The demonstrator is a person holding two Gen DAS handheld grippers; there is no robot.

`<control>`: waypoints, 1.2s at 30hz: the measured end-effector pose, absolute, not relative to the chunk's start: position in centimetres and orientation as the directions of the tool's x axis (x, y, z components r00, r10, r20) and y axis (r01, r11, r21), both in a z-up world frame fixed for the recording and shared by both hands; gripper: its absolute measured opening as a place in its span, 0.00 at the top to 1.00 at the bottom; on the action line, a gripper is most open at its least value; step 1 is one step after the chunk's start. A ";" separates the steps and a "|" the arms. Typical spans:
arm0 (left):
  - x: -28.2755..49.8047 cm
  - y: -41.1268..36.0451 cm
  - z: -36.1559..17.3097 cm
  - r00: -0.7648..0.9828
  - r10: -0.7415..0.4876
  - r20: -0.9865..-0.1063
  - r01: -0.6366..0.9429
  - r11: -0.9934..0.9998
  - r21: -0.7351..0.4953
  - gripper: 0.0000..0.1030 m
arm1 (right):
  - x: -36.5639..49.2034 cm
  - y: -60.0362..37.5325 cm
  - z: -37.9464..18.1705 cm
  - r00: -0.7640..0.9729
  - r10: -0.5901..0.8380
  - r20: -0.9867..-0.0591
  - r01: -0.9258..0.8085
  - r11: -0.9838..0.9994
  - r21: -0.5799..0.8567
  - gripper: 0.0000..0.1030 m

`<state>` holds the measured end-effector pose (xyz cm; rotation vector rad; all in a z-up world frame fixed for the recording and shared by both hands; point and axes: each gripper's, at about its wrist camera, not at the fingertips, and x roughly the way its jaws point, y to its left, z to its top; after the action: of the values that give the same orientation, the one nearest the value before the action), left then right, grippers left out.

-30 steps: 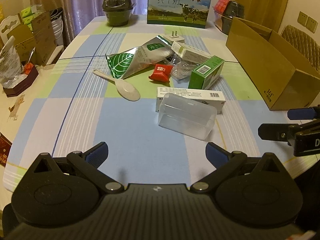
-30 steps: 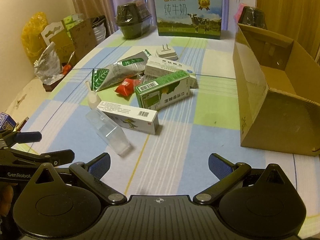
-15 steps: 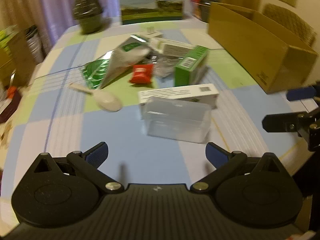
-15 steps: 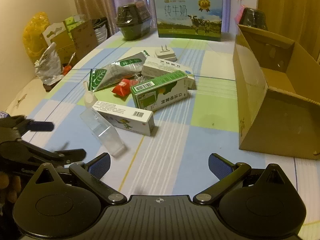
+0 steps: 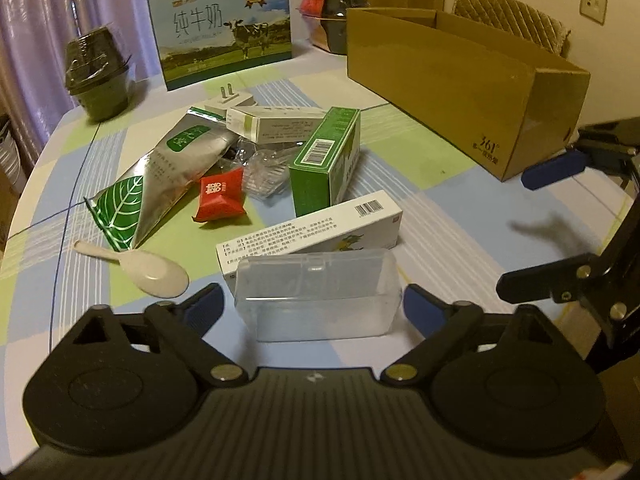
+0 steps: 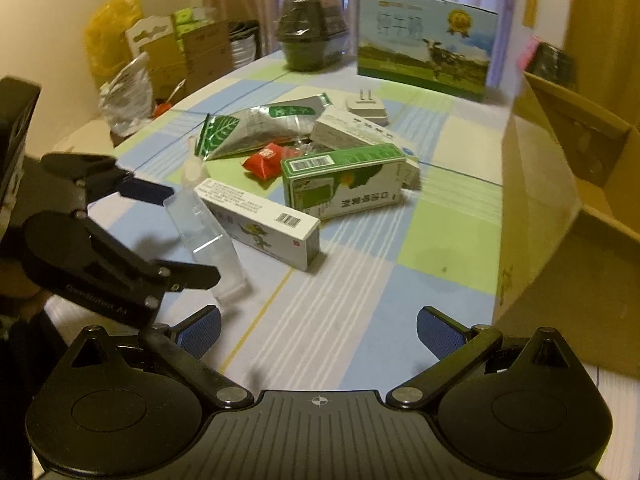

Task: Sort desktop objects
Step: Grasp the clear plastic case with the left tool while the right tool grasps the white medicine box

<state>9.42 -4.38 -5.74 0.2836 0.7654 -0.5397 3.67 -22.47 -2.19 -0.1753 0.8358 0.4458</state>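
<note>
Left gripper (image 5: pixel 312 306): fingers spread wide, one on each side of the clear plastic case (image 5: pixel 318 294); no pad touching it that I can see.
Clear plastic case: lies on the checked tablecloth (image 5: pixel 440 204), its far edge against the white medicine box (image 5: pixel 312 232).
Right gripper (image 6: pixel 319 332): fingers spread, nothing between them, over bare cloth near the table edge.
Around the case: cream spoon (image 5: pixel 144 266) just to its left; green box (image 5: pixel 326 168) on edge behind the white one; red packet (image 5: pixel 220 198), crumpled clear wrapper (image 5: pixel 266 174), silver leaf-print pouch (image 5: pixel 168 176), second white box (image 5: pixel 276 124) and a plug adapter (image 5: pixel 230 98) further back.
Cardboard carton (image 5: pixel 460 80): open on top, on the right side of the table, well apart from the pile; inside looks bare where visible from the right wrist.
Far edge: milk gift carton (image 5: pixel 224 28), dark stacked bowls (image 5: pixel 98 74).
</note>
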 end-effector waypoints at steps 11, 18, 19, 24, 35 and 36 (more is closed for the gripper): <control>8.5 -2.4 -5.2 0.626 -0.334 -0.704 0.520 0.852 0.059 0.20 | 5.7 -20.3 -3.2 0.555 0.366 -0.747 -0.592 0.805 -0.045 0.02; 9.1 0.4 -5.1 0.656 -0.255 -0.710 0.417 0.907 0.059 0.20 | 9.5 -17.4 -3.3 0.484 0.464 -0.742 -0.776 0.620 -0.118 0.06; 9.2 0.6 -5.1 0.655 -0.254 -0.711 0.412 0.910 0.054 0.20 | 10.0 -17.1 -3.5 0.465 0.473 -0.748 -0.792 0.600 -0.114 0.12; 9.1 0.9 -5.5 0.654 -0.255 -0.712 0.399 0.916 0.038 0.20 | 12.8 -15.1 -5.0 0.379 0.449 -0.809 -0.852 0.510 -0.116 0.35; 8.5 -0.2 -5.6 0.647 -0.286 -0.706 0.419 0.908 0.016 0.20 | 12.7 -17.2 -5.2 0.317 0.419 -0.851 -0.705 0.704 0.084 0.78; 8.3 -0.4 -5.6 0.646 -0.292 -0.705 0.424 0.905 0.014 0.20 | 12.0 -17.8 -5.1 0.327 0.412 -0.851 -0.660 0.743 0.106 0.78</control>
<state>8.34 -0.43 -5.59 0.1847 0.7670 -0.4099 12.03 -17.80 -5.11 -0.2802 1.0173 0.7141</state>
